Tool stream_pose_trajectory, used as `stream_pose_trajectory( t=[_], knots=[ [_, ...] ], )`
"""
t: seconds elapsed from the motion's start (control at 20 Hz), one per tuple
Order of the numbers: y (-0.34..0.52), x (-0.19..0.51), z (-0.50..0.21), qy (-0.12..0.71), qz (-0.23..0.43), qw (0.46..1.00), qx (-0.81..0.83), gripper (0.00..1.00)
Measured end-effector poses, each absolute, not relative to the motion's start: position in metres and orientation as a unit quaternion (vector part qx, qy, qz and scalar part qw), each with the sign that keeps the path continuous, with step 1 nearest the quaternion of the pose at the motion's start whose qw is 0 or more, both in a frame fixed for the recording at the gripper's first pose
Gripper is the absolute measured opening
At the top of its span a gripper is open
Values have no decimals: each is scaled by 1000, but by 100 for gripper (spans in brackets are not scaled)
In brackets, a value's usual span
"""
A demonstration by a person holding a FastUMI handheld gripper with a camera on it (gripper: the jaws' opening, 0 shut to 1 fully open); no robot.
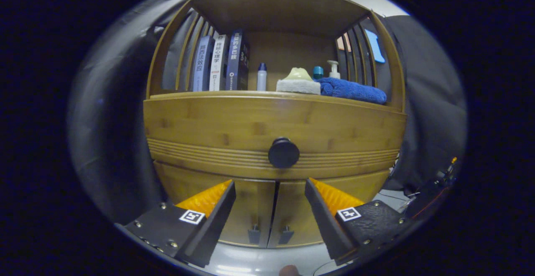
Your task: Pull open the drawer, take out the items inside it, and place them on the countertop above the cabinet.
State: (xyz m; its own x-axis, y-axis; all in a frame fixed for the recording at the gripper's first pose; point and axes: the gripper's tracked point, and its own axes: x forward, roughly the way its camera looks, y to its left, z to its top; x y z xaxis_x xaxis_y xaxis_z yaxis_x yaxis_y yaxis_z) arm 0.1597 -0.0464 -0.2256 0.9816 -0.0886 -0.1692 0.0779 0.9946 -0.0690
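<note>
A bamboo cabinet stands straight ahead of me. Its drawer [209, 129] is shut, with a round black knob [284, 153] at the middle of its front. My gripper [270, 184] is open, its fingers spread a little below and short of the knob, touching nothing. The countertop [267, 94] above the drawer is a shelf bay holding several upright books [219, 62], a small white bottle [261, 76], a pale sponge block [298, 85] with a light-green piece on it, a folded blue towel [355, 90] and a pump bottle [333, 69].
Two lower cabinet doors [250, 209] with small dark handles sit below the drawer, behind the fingers. Slatted side rails frame the shelf bay. Cables and a dark device [434, 188] lie to the right of the cabinet.
</note>
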Motion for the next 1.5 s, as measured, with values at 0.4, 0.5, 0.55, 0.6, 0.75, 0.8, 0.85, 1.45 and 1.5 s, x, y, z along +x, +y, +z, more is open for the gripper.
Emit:
stream_pose_trajectory(
  t=[0.4, 0.5, 0.55, 0.6, 0.75, 0.8, 0.85, 1.45, 1.5],
  knots=[
    [-51, 108, -178, 75, -37, 996, -38, 97],
    [-53, 95, -155, 68, -37, 996, -35, 97],
    [-52, 89, -141, 61, -38, 997, -29, 97],
    [-53, 83, -127, 58, -41, 997, -25, 97],
    [-58, 65, -83, 45, -50, 998, -15, 97],
    [-56, 58, -65, 36, -48, 998, -11, 97],
    [-53, 49, -46, 23, -46, 999, -6, 97],
    [-32, -19, 85, -42, -36, 998, -19, 97],
    [-33, -24, 89, -43, -39, 998, -22, 97]
  ],
)
